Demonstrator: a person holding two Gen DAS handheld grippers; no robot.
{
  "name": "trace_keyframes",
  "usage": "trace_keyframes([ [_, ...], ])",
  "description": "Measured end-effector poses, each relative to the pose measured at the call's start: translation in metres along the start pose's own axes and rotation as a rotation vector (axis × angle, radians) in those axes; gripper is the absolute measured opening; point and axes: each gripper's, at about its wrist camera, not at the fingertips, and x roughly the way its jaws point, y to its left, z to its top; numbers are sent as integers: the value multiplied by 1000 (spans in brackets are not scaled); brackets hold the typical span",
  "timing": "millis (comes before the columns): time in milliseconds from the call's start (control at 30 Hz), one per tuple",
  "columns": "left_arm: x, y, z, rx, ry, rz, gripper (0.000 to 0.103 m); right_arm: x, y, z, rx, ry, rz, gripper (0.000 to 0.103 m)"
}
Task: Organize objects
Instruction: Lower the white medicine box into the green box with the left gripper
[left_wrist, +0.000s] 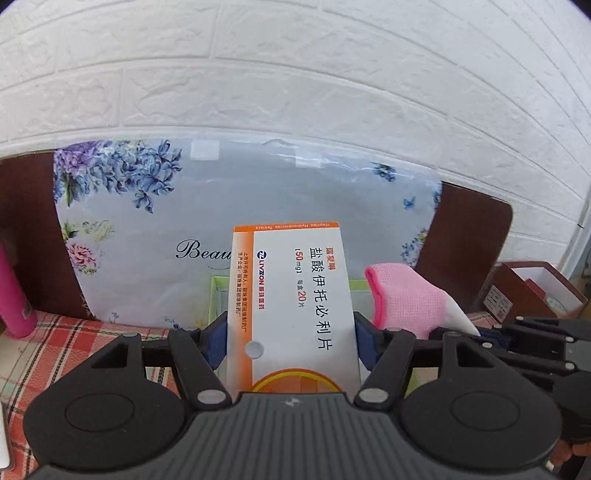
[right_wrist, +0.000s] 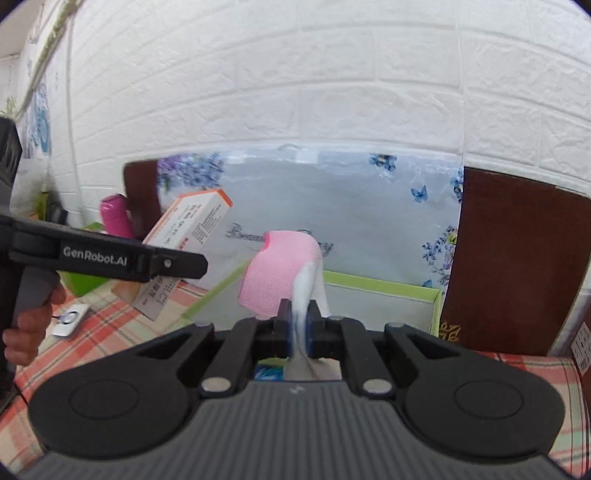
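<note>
My left gripper (left_wrist: 291, 332) is shut on a white and orange medicine box (left_wrist: 291, 302), held above a green-rimmed open box (left_wrist: 218, 295). The medicine box also shows in the right wrist view (right_wrist: 184, 236), tilted, with the left gripper (right_wrist: 177, 264) on it. My right gripper (right_wrist: 297, 325) is shut on a pink and white sock (right_wrist: 284, 273), pinching its white toe end, the pink cuff hanging forward over the green box (right_wrist: 380, 288). The sock (left_wrist: 402, 299) shows in the left wrist view to the right of the medicine box.
A floral board (left_wrist: 184, 221) leans against the white brick wall behind the green box. A pink bottle (left_wrist: 14, 295) stands at the left. A brown carton (left_wrist: 532, 291) sits at the right. A checked red cloth (left_wrist: 55, 343) covers the table. A small white device (right_wrist: 70, 319) lies on the cloth.
</note>
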Motion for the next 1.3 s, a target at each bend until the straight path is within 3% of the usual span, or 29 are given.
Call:
trace_keyframes([
  [133,50,11,9,-51,49,3,69,49,-16,-1,-31,47,-20,7],
  [333,98,21,3,-33,88,54,69,106,-25,-11,-48,124,8,10],
  [367,102,24,0,-36,85,63,73,114,-25,-13,-47,154,24,15],
  [400,105,26,-2,-37,93,77,84,120,-25,-16,-49,177,35,24],
  [433,107,27,-4,-35,103,87,85,122,-25,-17,-53,179,25,53],
  [467,108,28,-5,-30,106,79,85,120,-25,-19,-64,153,0,76],
  [667,91,27,-4,-22,104,78,85,88,-29,-12,-82,78,-47,88],
  [767,66,17,0,-11,72,64,85,56,-32,-7,-44,16,-76,100],
  [933,6,-7,-1,-26,22,47,87,-7,-29,-9,30,-71,-99,103],
  [1167,-73,-29,-50,5,-5,76,90,-79,0,-56,71,-117,-150,103],
  [1300,-94,-32,-89,-1,35,92,90,-108,13,-88,120,-108,-149,103],
])
